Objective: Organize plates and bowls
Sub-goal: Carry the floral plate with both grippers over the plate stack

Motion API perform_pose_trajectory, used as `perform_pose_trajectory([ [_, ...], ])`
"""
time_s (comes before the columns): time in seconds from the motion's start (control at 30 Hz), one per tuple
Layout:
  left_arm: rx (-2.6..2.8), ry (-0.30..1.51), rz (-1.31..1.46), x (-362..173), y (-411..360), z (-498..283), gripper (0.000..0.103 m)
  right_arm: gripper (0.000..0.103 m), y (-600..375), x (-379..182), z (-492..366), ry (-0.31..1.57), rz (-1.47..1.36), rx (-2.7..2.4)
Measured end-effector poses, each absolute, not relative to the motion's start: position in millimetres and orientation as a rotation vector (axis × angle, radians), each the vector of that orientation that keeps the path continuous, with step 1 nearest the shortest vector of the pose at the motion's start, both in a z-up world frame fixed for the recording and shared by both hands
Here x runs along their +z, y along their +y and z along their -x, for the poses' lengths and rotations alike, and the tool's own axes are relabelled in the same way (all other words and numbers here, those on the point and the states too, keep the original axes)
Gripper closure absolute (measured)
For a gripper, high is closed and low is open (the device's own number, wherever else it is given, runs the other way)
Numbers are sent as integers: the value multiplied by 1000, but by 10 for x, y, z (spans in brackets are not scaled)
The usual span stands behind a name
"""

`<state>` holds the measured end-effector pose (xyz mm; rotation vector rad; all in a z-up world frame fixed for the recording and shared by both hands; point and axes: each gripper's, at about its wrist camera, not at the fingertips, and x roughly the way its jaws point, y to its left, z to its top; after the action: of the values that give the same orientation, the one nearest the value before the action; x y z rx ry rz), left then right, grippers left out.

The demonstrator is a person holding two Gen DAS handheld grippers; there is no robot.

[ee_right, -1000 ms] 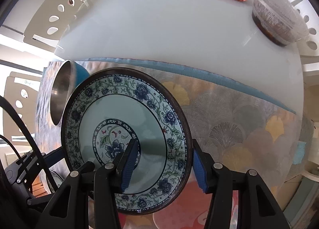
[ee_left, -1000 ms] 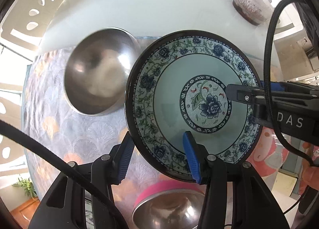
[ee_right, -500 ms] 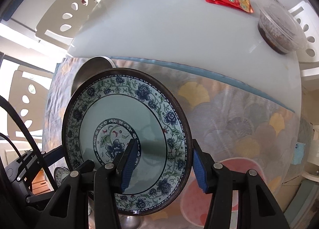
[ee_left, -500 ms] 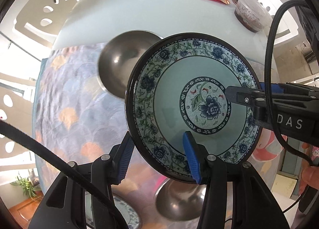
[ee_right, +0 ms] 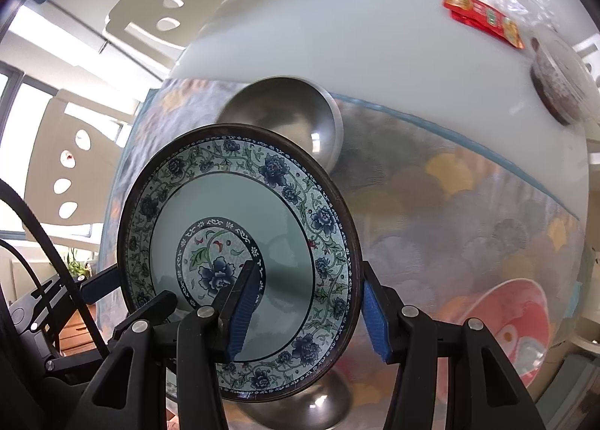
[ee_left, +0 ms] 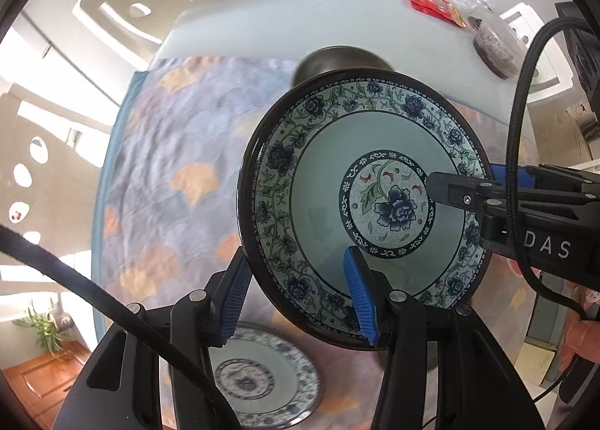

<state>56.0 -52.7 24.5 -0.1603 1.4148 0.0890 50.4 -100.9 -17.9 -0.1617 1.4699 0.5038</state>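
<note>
A blue floral plate (ee_left: 360,205) with a dark rim hangs in the air above the patterned cloth, held by both grippers. My left gripper (ee_left: 296,298) is shut on its near-left rim. My right gripper (ee_right: 307,310) is shut on its opposite rim; the plate also shows in the right wrist view (ee_right: 240,242). A second floral plate (ee_left: 258,381) lies flat on the cloth below. A steel bowl (ee_right: 292,119) sits behind the held plate. Another steel bowl (ee_right: 307,403) sits under it, partly hidden. A pink bowl (ee_right: 502,321) sits at the right.
The patterned cloth (ee_left: 168,175) covers the near part of a white table (ee_right: 356,25). A red snack packet (ee_right: 483,17) and a lidded plastic tub (ee_right: 558,89) lie far right. White chairs (ee_right: 168,14) stand at the left.
Both grippers have lifted the plate higher and toward the left. The table looks farther off, and the second floral plate has come into view below.
</note>
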Motion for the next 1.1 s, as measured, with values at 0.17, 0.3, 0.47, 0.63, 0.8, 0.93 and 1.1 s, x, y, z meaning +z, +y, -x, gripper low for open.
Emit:
perform_pose_trajectory([
  [0.17,106,1411,183,271,-256,-368,56,51,-740,-174,-322,1467,179,526],
  [0.3,119,1410,203,252,-46,-215,56,51,-547,-163,-150,1467,193,544],
  [0.47,137,1416,217,221,174,-20,56,51,-317,-201,76,1472,221,565],
  [0.63,137,1411,224,219,337,145,56,51,-168,-264,255,1483,232,574],
  [0.8,129,1417,244,177,488,290,56,51,-40,-297,420,1486,229,584],
  [0.93,130,1415,230,168,578,351,56,51,13,-320,531,1489,223,587],
  [1.1,122,1416,222,159,679,420,56,51,54,-343,651,1495,217,587],
])
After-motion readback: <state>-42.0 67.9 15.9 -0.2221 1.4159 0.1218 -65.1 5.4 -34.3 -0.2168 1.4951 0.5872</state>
